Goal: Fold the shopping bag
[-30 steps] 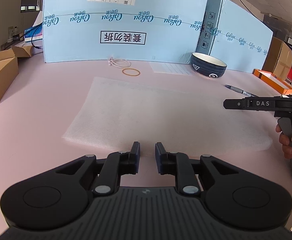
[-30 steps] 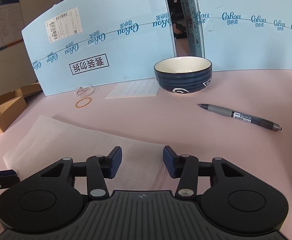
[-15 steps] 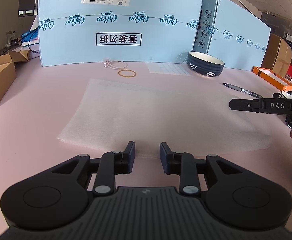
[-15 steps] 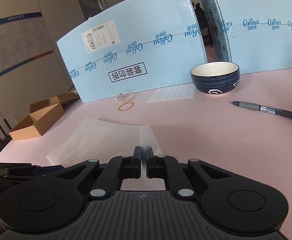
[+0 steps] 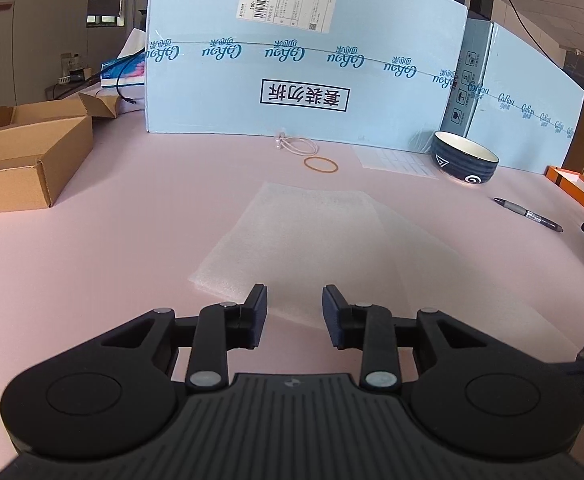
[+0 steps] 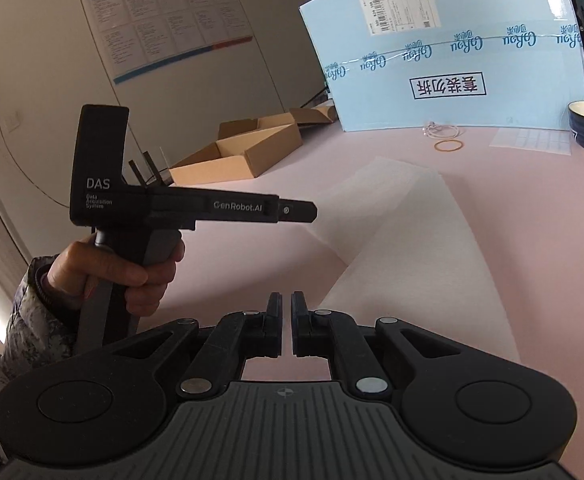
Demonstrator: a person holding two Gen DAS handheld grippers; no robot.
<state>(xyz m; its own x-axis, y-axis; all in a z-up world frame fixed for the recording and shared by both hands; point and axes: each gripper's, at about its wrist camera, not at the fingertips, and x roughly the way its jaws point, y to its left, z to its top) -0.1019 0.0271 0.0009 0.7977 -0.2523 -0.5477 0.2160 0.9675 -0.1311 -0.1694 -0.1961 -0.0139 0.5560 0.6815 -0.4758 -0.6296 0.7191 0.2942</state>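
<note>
**Carry the flap across evenly**

Left wrist view: the left gripper [image 5: 294, 312], jaws spread and empty, hovers at the bag's [image 5: 312, 236] near edge on the pink table [image 5: 111, 240].

Right wrist view: the right gripper [image 6: 286, 322] looks nearly clenched; whether it pinches the lifted bag [image 6: 404, 240] flap, I cannot tell. Best laid flat, edges matched.

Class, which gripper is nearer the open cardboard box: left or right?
Left. The left gripper hovers open over the shopping bag's near edge, with the cardboard box off to its left. The right gripper is farther away, beyond the left one, at the bag's opposite side.
</note>
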